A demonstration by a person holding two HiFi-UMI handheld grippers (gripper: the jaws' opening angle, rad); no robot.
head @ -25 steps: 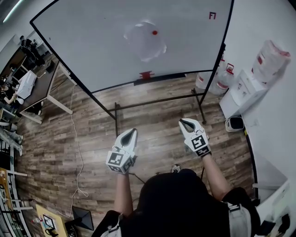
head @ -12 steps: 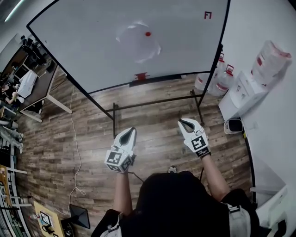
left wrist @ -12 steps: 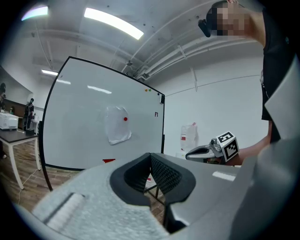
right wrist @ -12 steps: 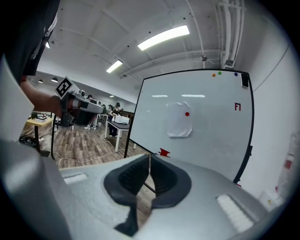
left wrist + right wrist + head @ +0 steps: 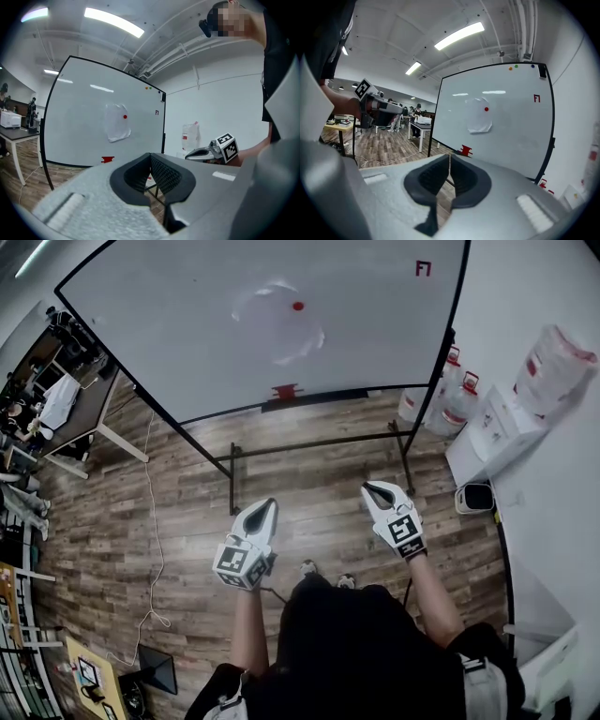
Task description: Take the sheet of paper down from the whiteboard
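1 paper is hanging on the whiteboard under 1 red magnet. left tongs and right tongs are hovering closed, gripping nothing, well apart from it. 2 jugs are standing beside the whiteboard.

The whiteboard is pale grey-white inside a thin black frame; the sheet of paper on it is white and bears a small red dot, and a red object sits at the board's lower edge. The floor is brown, streaky wood planking. The left gripper and right gripper are white with black pads, their cubes printed with black-and-white square markers.
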